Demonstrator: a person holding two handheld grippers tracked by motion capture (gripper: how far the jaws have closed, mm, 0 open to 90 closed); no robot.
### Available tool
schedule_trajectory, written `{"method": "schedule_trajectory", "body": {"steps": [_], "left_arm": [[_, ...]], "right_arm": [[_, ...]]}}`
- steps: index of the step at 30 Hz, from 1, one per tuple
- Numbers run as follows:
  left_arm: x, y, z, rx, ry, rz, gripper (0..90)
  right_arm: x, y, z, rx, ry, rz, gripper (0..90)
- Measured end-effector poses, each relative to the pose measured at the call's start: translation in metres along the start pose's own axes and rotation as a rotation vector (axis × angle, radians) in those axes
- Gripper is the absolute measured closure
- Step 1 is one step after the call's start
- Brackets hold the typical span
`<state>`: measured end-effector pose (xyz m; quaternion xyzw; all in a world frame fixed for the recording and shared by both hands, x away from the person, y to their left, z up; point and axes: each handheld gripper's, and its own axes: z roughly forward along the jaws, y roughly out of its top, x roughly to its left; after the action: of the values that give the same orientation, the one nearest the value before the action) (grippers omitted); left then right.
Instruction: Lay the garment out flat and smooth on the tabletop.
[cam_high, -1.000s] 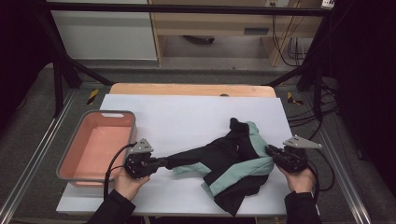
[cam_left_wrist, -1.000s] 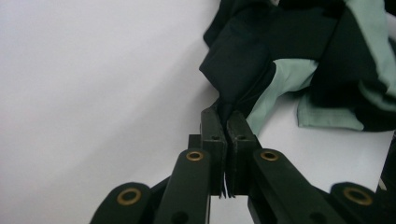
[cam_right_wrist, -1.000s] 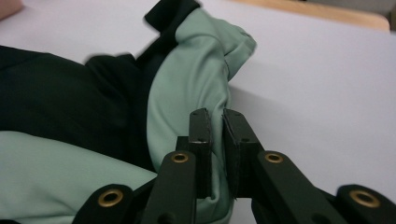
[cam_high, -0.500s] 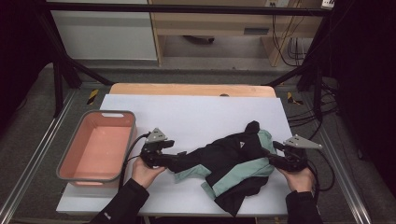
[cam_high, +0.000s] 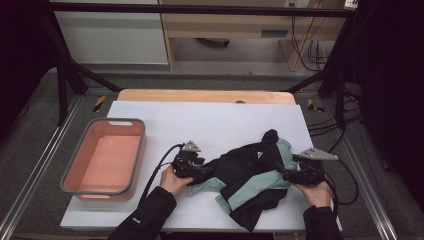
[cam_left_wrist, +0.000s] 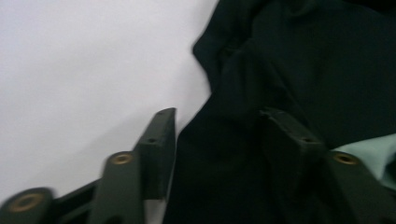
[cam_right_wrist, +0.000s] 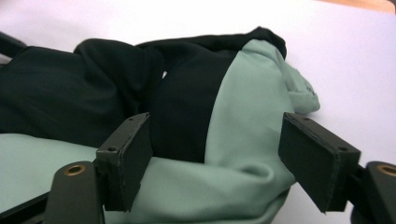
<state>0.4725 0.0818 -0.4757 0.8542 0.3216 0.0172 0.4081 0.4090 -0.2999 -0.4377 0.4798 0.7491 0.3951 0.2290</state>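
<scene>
A black and mint-green jacket (cam_high: 250, 175) lies crumpled on the white sheet (cam_high: 210, 120), near the front right. My left gripper (cam_high: 206, 171) sits at the jacket's left end. Its jaws have just been closing, and in the left gripper view black cloth (cam_left_wrist: 280, 70) lies between them (cam_left_wrist: 224, 140) while they still stand apart. My right gripper (cam_high: 283, 173) is at the jacket's right end. Its jaws have just been opening, and in the right gripper view they stand wide (cam_right_wrist: 217, 158) around a green fold (cam_right_wrist: 243, 93) without pressing it.
A salmon-pink tub with a grey rim (cam_high: 117, 121) stands at the left edge of the sheet. A wooden table edge (cam_high: 205, 96) runs along the back. Cables (cam_high: 345, 175) trail off the right side, and black frame posts stand at both back corners.
My left hand has moved right toward the jacket, and the sleeve it had stretched out leftward has gone slack. Both grippers, shut on cloth before, have opened.
</scene>
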Motion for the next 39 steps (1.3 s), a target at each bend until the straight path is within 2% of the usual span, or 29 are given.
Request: {"method": "schedule_trajectory", "body": {"steps": [4, 7, 8, 11, 12, 14, 16, 20, 22, 24, 27, 30, 32, 34, 35, 36, 37, 39], "left_arm": [[-0.001, -0.001, 0.001, 0.038, -0.022, -0.014, 72.0], [-0.002, -0.001, -0.001, 0.053, -0.008, 0.004, 87.5], [-0.003, -0.001, -0.003, 0.053, -0.009, 0.011, 88.1], [-0.007, 0.001, -0.014, 0.032, 0.035, 0.056, 89.2], [-0.007, 0.002, -0.021, 0.008, 0.056, 0.064, 89.3], [-0.005, 0.006, -0.040, -0.055, 0.075, 0.065, 89.5], [-0.002, 0.012, -0.060, -0.090, 0.089, 0.066, 89.6], [0.002, 0.021, -0.099, -0.156, 0.169, 0.082, 89.6], [0.007, 0.021, -0.117, -0.183, 0.177, 0.055, 89.6], [0.010, 0.016, -0.127, -0.176, 0.170, 0.022, 89.6], [0.009, -0.002, -0.125, -0.131, 0.138, 0.000, 89.4], [0.006, -0.021, -0.114, -0.115, 0.086, -0.032, 89.0], [0.001, -0.026, -0.107, -0.095, 0.081, -0.017, 88.5], [-0.005, -0.026, -0.101, -0.091, 0.089, -0.009, 86.1], [-0.008, -0.024, -0.098, -0.094, 0.104, 0.000, 81.7], [-0.010, -0.021, -0.096, -0.099, 0.125, 0.011, 76.5], [-0.012, -0.017, -0.093, -0.108, 0.143, 0.018, 71.6], [-0.013, -0.011, -0.090, -0.132, 0.180, 0.031, 57.1]], "right_arm": [[0.000, -0.002, 0.004, 0.018, 0.012, -0.007, 35.1], [0.001, -0.004, 0.006, 0.040, 0.013, -0.019, 46.6], [0.001, -0.004, 0.006, 0.037, 0.022, -0.018, 51.4], [0.000, -0.002, 0.000, 0.016, 0.044, -0.033, 76.2], [-0.001, -0.001, -0.001, 0.010, 0.060, -0.023, 82.6], [-0.001, 0.001, -0.006, -0.008, 0.080, -0.020, 87.2], [0.001, 0.005, -0.009, -0.015, 0.093, -0.024, 88.0], [0.010, 0.014, -0.015, -0.060, 0.164, -0.009, 88.2], [0.016, 0.018, -0.018, -0.081, 0.202, 0.001, 88.2], [0.023, 0.020, -0.019, -0.087, 0.232, 0.000, 88.2], [0.029, 0.014, -0.018, -0.043, 0.231, -0.008, 88.1], [0.028, -0.003, -0.009, 0.063, 0.196, -0.022, 87.3], [0.027, -0.014, -0.002, 0.120, 0.198, -0.025, 84.7], [0.025, -0.016, 0.001, 0.117, 0.200, -0.024, 75.5], [0.024, -0.013, 0.000, 0.093, 0.187, -0.022, 71.1], [0.023, -0.009, -0.001, 0.061, 0.181, -0.026, 67.6], [0.022, -0.004, -0.002, 0.030, 0.177, -0.018, 60.5], [0.019, 0.006, -0.002, -0.018, 0.156, -0.020, 51.5]]}}
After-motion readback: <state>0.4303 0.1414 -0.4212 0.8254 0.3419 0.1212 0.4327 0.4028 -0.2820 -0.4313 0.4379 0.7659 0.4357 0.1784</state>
